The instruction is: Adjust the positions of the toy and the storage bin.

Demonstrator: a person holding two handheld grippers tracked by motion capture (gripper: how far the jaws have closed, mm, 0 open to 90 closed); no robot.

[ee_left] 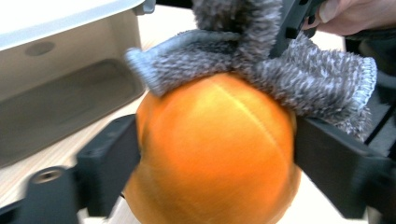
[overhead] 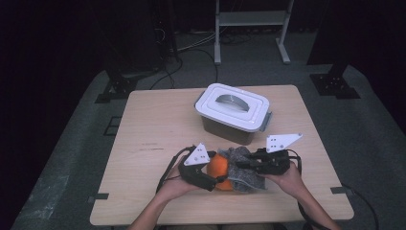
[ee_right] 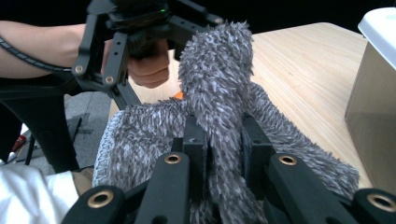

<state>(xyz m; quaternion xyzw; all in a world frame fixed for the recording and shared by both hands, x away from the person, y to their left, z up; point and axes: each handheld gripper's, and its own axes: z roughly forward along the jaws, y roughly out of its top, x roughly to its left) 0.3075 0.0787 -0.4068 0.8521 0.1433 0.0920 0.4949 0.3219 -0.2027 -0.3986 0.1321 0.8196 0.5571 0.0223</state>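
Observation:
An orange ball (overhead: 219,165) (ee_left: 215,149) rests on the table near its front edge, partly draped by a grey fuzzy cloth (overhead: 243,168) (ee_left: 280,74) (ee_right: 215,79). My left gripper (overhead: 218,170) (ee_left: 215,163) has one jaw pressed against each side of the ball. From the right, my right gripper (overhead: 238,163) (ee_right: 224,135) pinches an upright fold of the cloth between its shut jaws. The cloth lies over the top and right side of the ball and hides that part of it.
A box with a white lid and grey handle (overhead: 233,108) (ee_left: 60,93) (ee_right: 373,93) stands just behind the ball, mid-table. The wooden table (overhead: 153,129) has bare room to the left. Stands and cables sit on the floor beyond the far edge.

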